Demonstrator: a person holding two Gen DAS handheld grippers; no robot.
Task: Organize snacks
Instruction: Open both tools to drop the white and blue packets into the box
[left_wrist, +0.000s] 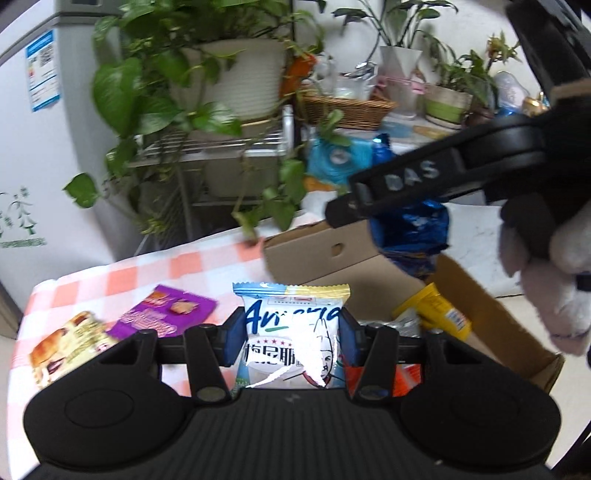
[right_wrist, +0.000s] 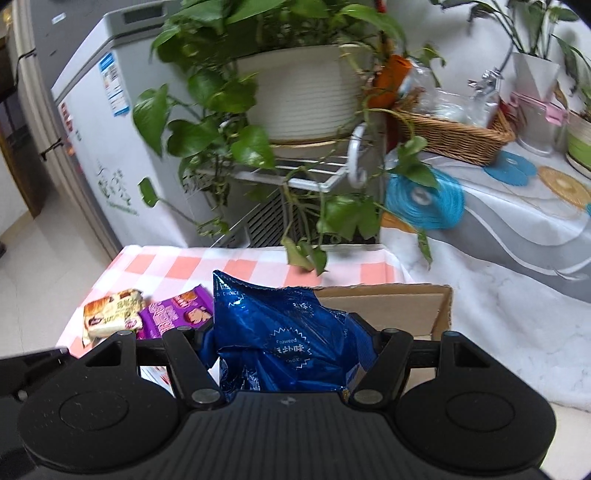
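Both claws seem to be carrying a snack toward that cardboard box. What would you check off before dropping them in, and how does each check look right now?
1. Left gripper has a firm hold on the white packet: ok, pads press both sides.
2. Right gripper holds the blue bag: ok, bag is squeezed between the fingers.
3. Cardboard box is open: ok.
4. Room left inside the box: cannot tell, a yellow packet lies in it and the floor is mostly hidden.
5. The two grippers are clear of each other: ok, though close.
6. Snacks left on the checked cloth: not ok, the purple packet and bread packet wait.
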